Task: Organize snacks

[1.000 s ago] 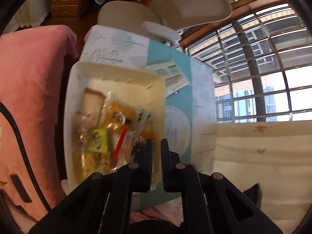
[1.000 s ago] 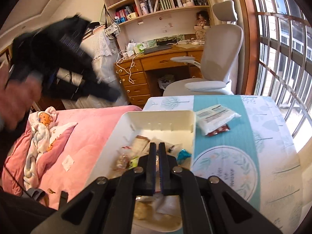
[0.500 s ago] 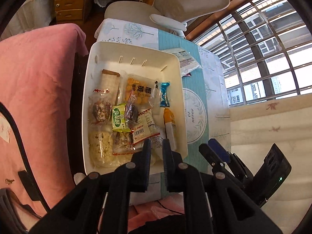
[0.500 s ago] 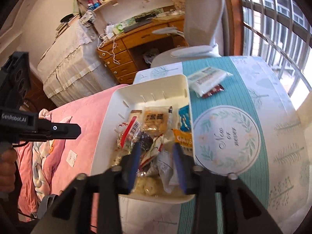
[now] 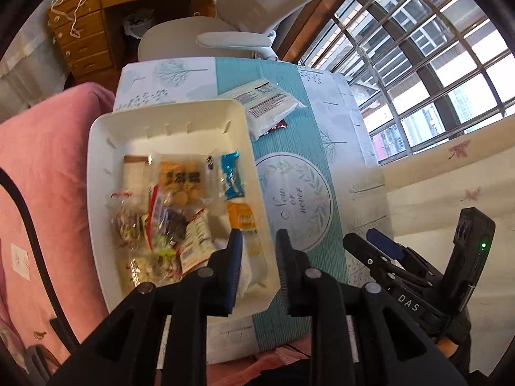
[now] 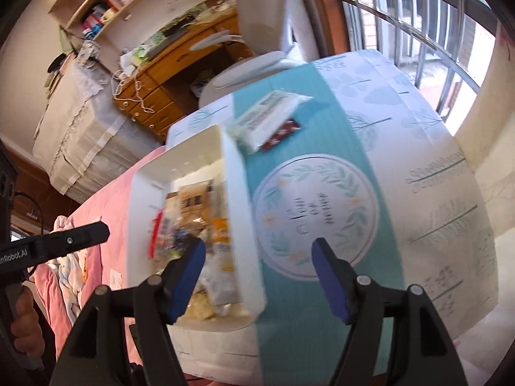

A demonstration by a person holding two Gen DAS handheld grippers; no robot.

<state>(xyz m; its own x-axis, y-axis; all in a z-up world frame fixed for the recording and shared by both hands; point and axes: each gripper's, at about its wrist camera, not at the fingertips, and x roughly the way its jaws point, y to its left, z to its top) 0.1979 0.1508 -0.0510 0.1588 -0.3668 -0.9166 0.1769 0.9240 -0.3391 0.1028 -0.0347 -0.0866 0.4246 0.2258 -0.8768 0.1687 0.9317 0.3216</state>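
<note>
A white rectangular bin point(image 5: 96, 173) point(image 6: 238, 189) holds several wrapped snacks, among them a blue packet point(image 5: 231, 177) and an orange one point(image 5: 243, 217). Beyond its far corner, on the tablecloth, lies a white packet point(image 5: 267, 103) point(image 6: 267, 119) over a dark red one point(image 5: 278, 127) point(image 6: 283, 135). My left gripper point(image 5: 256, 254) hangs over the bin's near right rim, its jaws opening, nothing between them. My right gripper point(image 6: 257, 265) straddles the bin's right wall from above without touching it, jaws opening wide and empty. It shows in the left wrist view as the right gripper point(image 5: 379, 251).
The table has a teal and white cloth point(image 5: 296, 199) with a round print. A pink bedspread point(image 5: 42, 167) borders the bin on the left. A grey office chair point(image 5: 231, 22) and a wooden desk point(image 6: 180, 64) stand beyond the table. Windows point(image 5: 434, 58) are on the right.
Both grippers were shut and have opened, the right far wider. Both views have slid right across the bin toward its right wall and the tablecloth.
</note>
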